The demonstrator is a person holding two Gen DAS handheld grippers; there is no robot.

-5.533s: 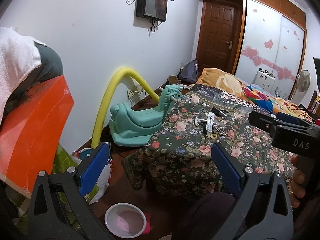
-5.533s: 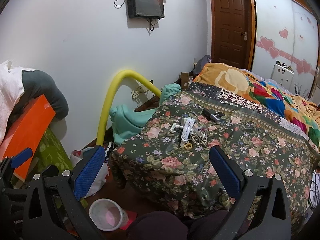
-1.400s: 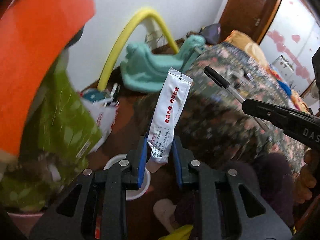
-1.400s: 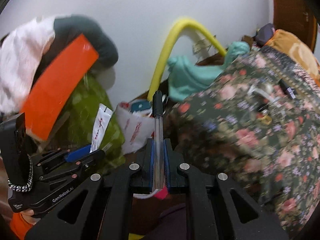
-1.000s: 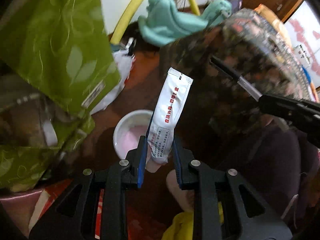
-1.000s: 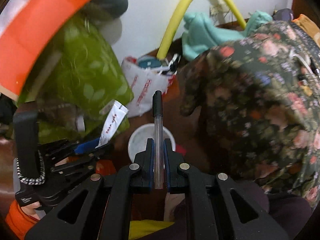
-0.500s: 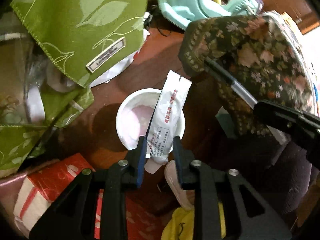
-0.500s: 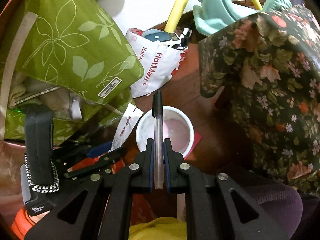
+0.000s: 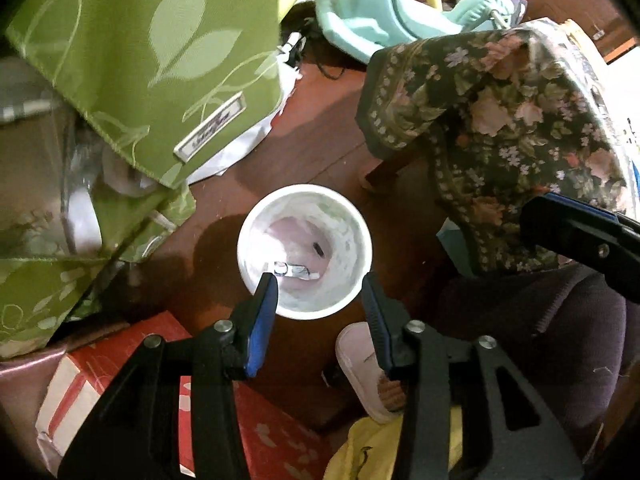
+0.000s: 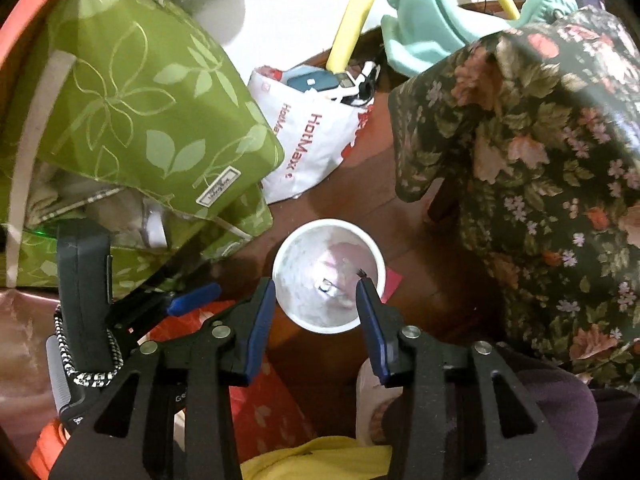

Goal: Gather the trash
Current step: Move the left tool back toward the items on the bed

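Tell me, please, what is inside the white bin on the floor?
Inside the white bin lie a squeezed tube and a dark pen end; the rest of the pen is hard to make out.

The left gripper [image 9: 318, 288] has just been opening — its white tube [image 9: 296, 270] now lies in the bin [image 9: 362, 248] below. The right gripper's [image 10: 316, 294] jaws have also parted, empty; the pen [image 10: 362, 273] has dropped binward.

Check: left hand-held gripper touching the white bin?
Apart. Left wrist view: the left hand-held gripper hangs open above the white bin, which stands lower down on the floor.
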